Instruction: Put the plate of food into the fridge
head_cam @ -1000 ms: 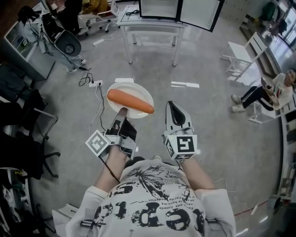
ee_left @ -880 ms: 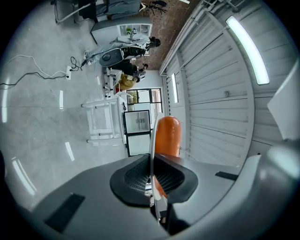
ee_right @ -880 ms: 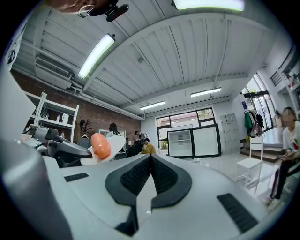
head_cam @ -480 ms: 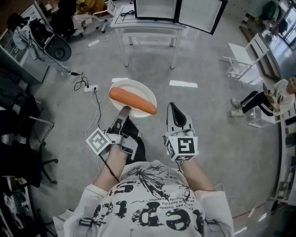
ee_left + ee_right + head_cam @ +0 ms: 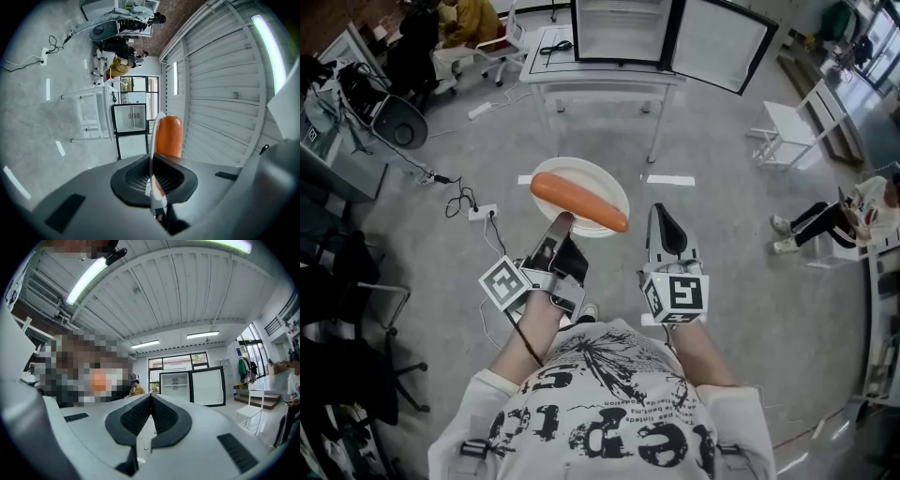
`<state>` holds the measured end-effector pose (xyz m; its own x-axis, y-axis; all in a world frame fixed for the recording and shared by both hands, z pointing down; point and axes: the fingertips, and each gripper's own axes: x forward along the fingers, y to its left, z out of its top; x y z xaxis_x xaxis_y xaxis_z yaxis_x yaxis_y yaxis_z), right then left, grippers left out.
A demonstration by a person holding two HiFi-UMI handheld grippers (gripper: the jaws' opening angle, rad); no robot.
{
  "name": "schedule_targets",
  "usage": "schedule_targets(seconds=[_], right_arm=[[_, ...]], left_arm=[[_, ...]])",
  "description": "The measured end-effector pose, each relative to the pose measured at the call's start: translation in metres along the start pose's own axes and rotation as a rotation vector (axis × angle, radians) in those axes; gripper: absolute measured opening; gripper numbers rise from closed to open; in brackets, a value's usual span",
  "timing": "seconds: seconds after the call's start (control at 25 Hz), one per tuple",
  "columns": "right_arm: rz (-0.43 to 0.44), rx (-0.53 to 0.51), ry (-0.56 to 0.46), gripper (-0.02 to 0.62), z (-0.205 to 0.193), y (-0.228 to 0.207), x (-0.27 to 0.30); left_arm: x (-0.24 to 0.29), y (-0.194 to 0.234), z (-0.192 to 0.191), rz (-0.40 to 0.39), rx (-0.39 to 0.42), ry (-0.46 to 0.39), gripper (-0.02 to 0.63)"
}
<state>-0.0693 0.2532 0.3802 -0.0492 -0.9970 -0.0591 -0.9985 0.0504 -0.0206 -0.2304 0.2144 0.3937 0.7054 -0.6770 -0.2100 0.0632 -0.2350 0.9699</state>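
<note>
A white plate (image 5: 570, 176) with a long orange sausage (image 5: 578, 202) on it hangs in the air in front of me. My left gripper (image 5: 562, 219) is shut on the plate's near rim. In the left gripper view the plate (image 5: 151, 154) shows edge-on between the pads, with the sausage (image 5: 168, 137) beyond. My right gripper (image 5: 661, 214) is shut and holds nothing; it is level with the left one, to the right of the plate. The fridge (image 5: 619, 30) stands ahead on a white table (image 5: 600, 80), its door (image 5: 719, 42) swung open to the right. It shows too in the right gripper view as the fridge (image 5: 175, 386).
A white chair (image 5: 787, 127) stands to the right of the table. A person sits at the far right (image 5: 853, 211), another at the back left (image 5: 473, 19). Cables and a power strip (image 5: 483, 213) lie on the floor at left, beside dark office chairs (image 5: 356, 281).
I have walked toward the fridge: it and its table have come lower in the head view. Both grippers keep their hold and their places in front of me, the plate still level.
</note>
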Motion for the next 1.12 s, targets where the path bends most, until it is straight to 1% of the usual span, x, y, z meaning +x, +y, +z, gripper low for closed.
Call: schedule_targets(seconds=[0.12, 0.32, 0.44, 0.64, 0.8, 0.92, 1.12], right_arm=[[-0.016, -0.002, 0.003, 0.0, 0.001, 0.001, 0.042], [-0.021, -0.011, 0.021, 0.0, -0.002, -0.001, 0.094], [-0.018, -0.016, 0.037, 0.0, -0.009, -0.01, 0.115], [-0.002, 0.003, 0.062, 0.0, -0.025, -0.037, 0.162], [0.039, 0.022, 0.061, 0.0, -0.029, -0.07, 0.201], [0.089, 0.034, 0.057, 0.0, -0.022, -0.107, 0.231], [0.148, 0.021, 0.029, 0.0, -0.002, -0.175, 0.281]], left_arm=[[0.028, 0.006, 0.031, -0.005, -0.005, 0.021, 0.02], [0.067, 0.02, 0.065, 0.005, -0.027, 0.034, 0.02], [0.084, 0.03, 0.076, 0.024, -0.036, 0.023, 0.02], [0.124, 0.05, 0.084, 0.047, -0.013, 0.005, 0.02], [0.169, 0.062, 0.086, 0.051, -0.023, -0.051, 0.02], [0.208, 0.067, 0.084, 0.054, -0.03, -0.102, 0.02], [0.284, 0.058, 0.081, 0.019, 0.01, -0.17, 0.02]])
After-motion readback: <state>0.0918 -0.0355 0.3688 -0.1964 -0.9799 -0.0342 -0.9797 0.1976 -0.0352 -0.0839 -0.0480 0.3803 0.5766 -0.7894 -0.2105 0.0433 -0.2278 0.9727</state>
